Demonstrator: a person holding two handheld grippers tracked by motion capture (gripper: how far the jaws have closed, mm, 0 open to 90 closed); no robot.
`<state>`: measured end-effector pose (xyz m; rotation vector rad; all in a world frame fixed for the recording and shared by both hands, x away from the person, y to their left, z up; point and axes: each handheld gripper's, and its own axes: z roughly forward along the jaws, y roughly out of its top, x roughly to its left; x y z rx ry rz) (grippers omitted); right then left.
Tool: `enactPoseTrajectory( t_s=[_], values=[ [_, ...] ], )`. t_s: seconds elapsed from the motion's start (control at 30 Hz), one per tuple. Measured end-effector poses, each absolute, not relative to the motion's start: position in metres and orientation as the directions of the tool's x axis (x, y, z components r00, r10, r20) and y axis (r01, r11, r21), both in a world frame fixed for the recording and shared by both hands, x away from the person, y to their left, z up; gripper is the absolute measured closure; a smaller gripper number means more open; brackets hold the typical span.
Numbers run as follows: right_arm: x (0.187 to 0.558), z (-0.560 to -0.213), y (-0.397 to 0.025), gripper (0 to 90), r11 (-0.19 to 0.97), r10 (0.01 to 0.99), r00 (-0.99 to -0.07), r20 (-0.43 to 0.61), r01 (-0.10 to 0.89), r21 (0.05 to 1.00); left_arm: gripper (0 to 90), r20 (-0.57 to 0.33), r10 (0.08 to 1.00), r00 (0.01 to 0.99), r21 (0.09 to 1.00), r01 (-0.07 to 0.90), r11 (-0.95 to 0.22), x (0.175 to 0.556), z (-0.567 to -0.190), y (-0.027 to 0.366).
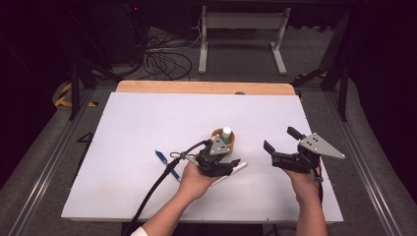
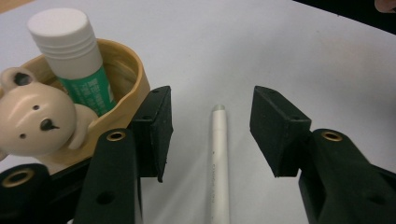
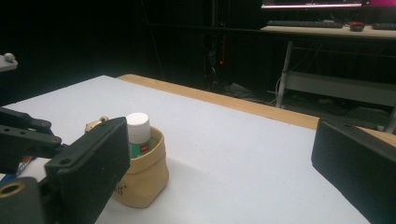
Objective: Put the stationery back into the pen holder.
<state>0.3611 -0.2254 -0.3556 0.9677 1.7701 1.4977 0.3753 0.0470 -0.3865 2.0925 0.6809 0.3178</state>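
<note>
1. You are holding the left gripper point(image 2: 210, 135) low over the white pen point(image 2: 219, 163), and its jaws are standing apart, one on each side of the pen without touching it. In the left gripper view the pen is lying on the white table point(image 2: 280, 56) in the lower middle of the frame, pointing up the picture.
2. The step in hand, I judge, is picking up this pen to put it in the tan bear-shaped holder point(image 2: 126, 88), at the upper left of that frame, where a green glue stick point(image 2: 70, 51) is already standing.
3. To do it well, be lowering until the pads are level with the pen, keeping it centred between them, then be closing slowly so it is not rolling away.
4. Be careful: the left jaw is very near the holder wall, so avoid pushing it.
5. Your right gripper point(image 1: 282, 146) is waiting wide open at the right of the high view, holding nothing.
6. A blue pen point(image 1: 166, 164) is lying left of your left hand point(image 1: 196, 179).
</note>
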Motion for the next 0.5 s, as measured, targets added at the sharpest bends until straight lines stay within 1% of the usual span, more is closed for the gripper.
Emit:
enactPoseTrajectory(
  t_s=[0.4, 0.5],
  values=[
    [0.361, -0.356, -0.225, 6.0, 0.097, 0.843, -0.538, -0.001, 0.15, 0.984, 54.6, -0.021, 0.584, 0.811, 0.775, 0.382, -0.503, 0.382, -0.399, 0.03],
    [0.361, -0.356, -0.225, 6.1, 0.099, 0.842, -0.539, -0.001, 0.153, 0.983, 57.7, -0.02, 0.587, 0.809, 0.762, 0.393, -0.515, 0.385, -0.403, 0.026]
  ],
)
